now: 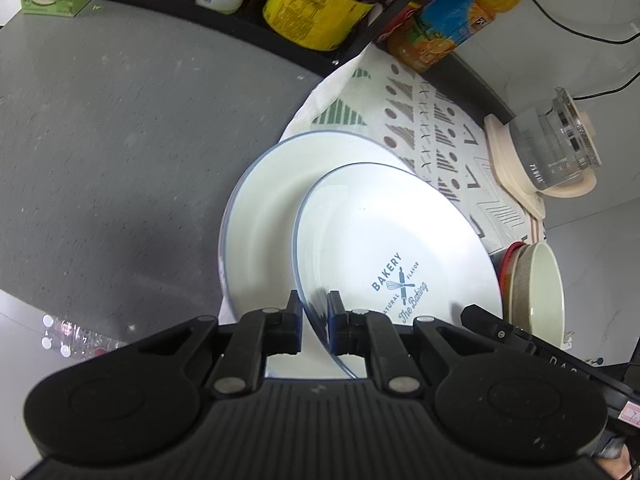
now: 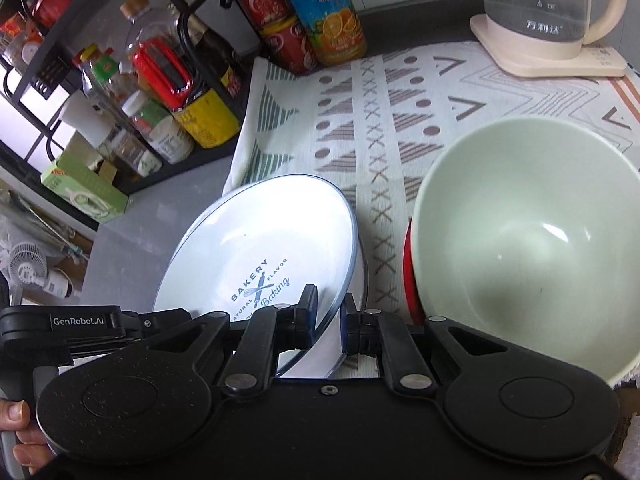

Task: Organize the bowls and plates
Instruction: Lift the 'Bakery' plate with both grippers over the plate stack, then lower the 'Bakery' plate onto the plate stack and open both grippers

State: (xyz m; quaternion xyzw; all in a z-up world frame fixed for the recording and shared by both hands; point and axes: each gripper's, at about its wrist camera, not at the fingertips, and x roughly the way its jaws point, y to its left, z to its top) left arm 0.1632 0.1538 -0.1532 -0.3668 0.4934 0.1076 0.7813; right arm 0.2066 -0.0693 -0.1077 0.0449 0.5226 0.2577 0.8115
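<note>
Left wrist view: left tongs [image 1: 314, 308] pinch the near rim of the bakery plate [image 1: 400, 240], tilted above a second plate [image 1: 264, 208] lying on the patterned cloth [image 1: 440, 120]. Right tongs [image 2: 326, 312] pinch the same rim. To stack cleanly, level both hands together, centre it over the lower plate, and clear the green bowl [image 2: 532, 240].

A grey counter [image 1: 120, 128] carries a patterned cloth [image 2: 400, 120] and a black wire rack [image 2: 52, 68] crowded with bottles.

Patterned cloth [image 2: 420, 112] on grey counter [image 1: 120, 140]
</note>
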